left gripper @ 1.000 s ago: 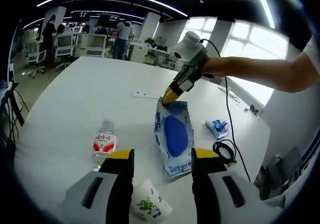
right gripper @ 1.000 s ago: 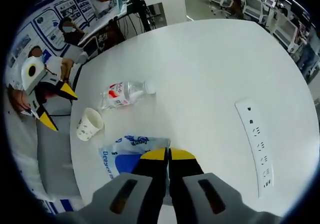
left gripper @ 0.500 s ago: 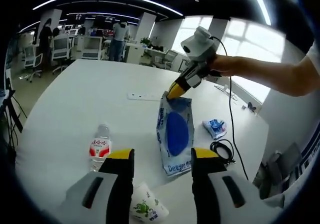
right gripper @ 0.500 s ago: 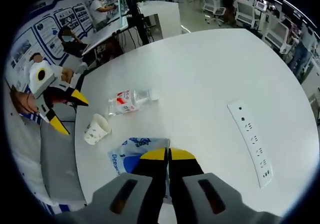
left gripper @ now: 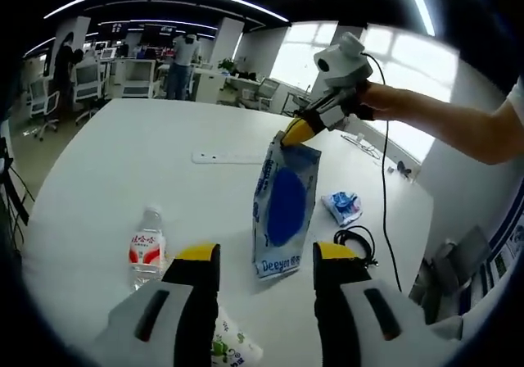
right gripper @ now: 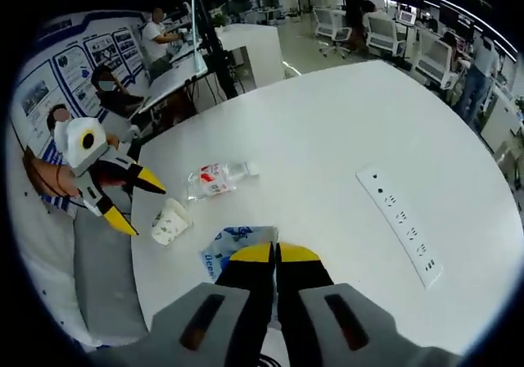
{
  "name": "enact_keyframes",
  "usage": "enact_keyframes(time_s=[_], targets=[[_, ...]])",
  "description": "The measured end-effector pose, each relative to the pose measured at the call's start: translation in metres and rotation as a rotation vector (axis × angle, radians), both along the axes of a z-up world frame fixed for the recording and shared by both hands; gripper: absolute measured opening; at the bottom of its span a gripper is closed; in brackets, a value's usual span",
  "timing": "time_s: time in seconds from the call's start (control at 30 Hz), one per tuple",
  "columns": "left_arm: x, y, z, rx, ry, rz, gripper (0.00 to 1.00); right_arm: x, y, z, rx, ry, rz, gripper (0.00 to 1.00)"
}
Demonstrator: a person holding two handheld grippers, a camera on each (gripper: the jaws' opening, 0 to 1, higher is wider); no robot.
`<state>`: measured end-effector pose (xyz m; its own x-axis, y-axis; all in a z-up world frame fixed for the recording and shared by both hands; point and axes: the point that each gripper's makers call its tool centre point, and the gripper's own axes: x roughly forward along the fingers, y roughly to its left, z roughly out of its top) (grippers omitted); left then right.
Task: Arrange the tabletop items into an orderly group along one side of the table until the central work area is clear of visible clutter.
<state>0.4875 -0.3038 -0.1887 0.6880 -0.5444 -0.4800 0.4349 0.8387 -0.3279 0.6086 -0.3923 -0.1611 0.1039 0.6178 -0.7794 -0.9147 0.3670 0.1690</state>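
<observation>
The white table [left gripper: 115, 162] carries everything. At its centre, the blue-and-white bag [left gripper: 282, 207] stands upright, its top edge pinched by the closed right gripper [left gripper: 296, 131]. The left gripper [left gripper: 264, 256] hovers with jaws apart, holding nothing. A water bottle [left gripper: 145, 248] lies at 8 o'clock, a paper cup [right gripper: 170, 221] near it.

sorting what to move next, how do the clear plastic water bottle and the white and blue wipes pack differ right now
The clear plastic water bottle lies on its side on the white table; the white and blue wipes pack hangs upright, its top edge pinched by the right gripper. The bottle is free of both grippers, the pack is held. The bottle is see-through with a red label; the pack is opaque with a blue oval. Both lie ahead of the open left gripper.
</observation>
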Motion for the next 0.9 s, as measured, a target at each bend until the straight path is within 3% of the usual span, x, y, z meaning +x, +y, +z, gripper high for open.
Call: enact_keyframes(time_s=[0.43, 0.9], targets=[[0.005, -0.020, -0.008, -0.019, 0.022, -0.035, 0.45, -0.006, -0.024, 0.037, 0.095, -0.058, -0.095, 0.00], [0.015, -0.044, -0.024, -0.077, 0.077, -0.021, 0.45, -0.022, -0.054, 0.073, 0.163, -0.109, -0.173, 0.00]])
